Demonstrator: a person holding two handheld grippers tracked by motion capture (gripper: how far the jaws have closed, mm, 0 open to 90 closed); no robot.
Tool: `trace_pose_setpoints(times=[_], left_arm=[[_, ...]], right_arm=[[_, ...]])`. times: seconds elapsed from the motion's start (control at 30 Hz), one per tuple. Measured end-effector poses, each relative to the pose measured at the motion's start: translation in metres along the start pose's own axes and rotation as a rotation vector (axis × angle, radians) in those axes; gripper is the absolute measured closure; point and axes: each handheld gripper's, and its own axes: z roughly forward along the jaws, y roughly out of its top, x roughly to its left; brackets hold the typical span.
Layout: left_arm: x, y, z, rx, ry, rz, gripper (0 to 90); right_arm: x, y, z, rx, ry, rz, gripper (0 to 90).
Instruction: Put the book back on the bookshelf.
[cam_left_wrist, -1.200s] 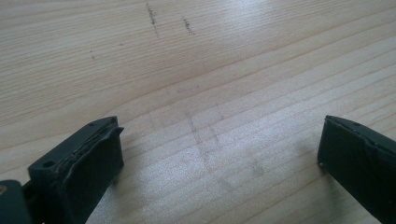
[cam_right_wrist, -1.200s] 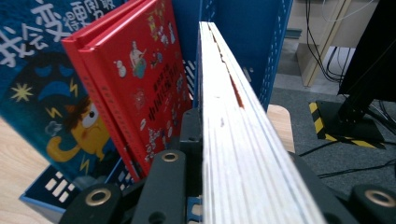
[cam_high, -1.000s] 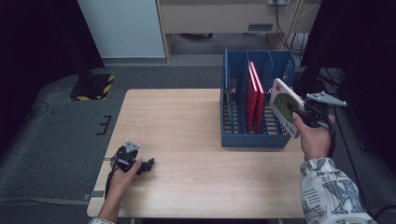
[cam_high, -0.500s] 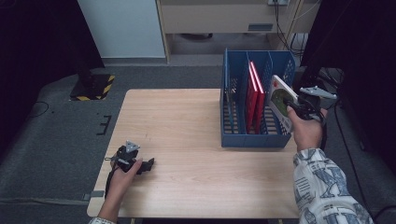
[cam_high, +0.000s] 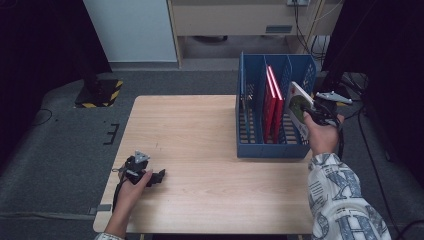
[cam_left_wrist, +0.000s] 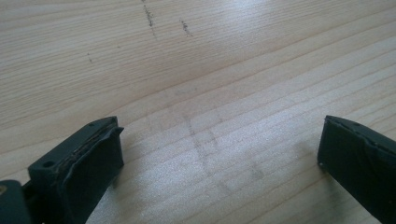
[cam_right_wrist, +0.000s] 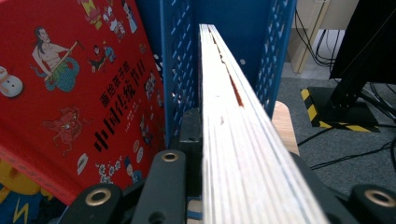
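Book (cam_high: 296, 106) with a white and green cover sits pinched in our right gripper (cam_high: 314, 112) jaws, tilted over the rightmost slot of the blue rack (cam_high: 270, 150), beside the red books (cam_high: 271, 102). Our left gripper (cam_high: 145, 173) rests on the desk (cam_high: 200, 150), jaws spread wide over bare wood.

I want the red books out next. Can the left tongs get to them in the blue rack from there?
Probably not from there. The left tongs rest open near the table's front left corner, while the red books stand inside the blue rack far across. The hand would have to travel over; bare tabletop lies between.
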Motion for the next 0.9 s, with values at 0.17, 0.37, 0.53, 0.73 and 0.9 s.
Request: trace_pose_setpoints(times=[0.17, 0.37, 0.53, 0.73, 0.9], left_arm=[[0.000, 0.000, 0.000, -0.004, 0.000, -0.005, 0.0], [0.000, 0.000, 0.000, -0.004, 0.000, -0.004, 0.0], [0.000, 0.000, 0.000, -0.004, 0.000, -0.005, 0.0], [0.000, 0.000, 0.000, -0.004, -0.001, -0.005, 0.0], [0.000, 0.000, 0.000, -0.004, 0.000, -0.005, 0.0]], right_arm=[[0.003, -0.001, 0.004, 0.005, 0.005, 0.002, 75.5], [0.003, -0.001, 0.004, 0.007, 0.009, 0.000, 75.5], [0.002, -0.001, 0.006, 0.012, 0.002, 0.002, 75.5], [0.003, -0.005, 0.014, 0.022, -0.008, -0.006, 75.5], [0.005, -0.008, 0.022, 0.023, -0.015, 0.005, 75.5]])
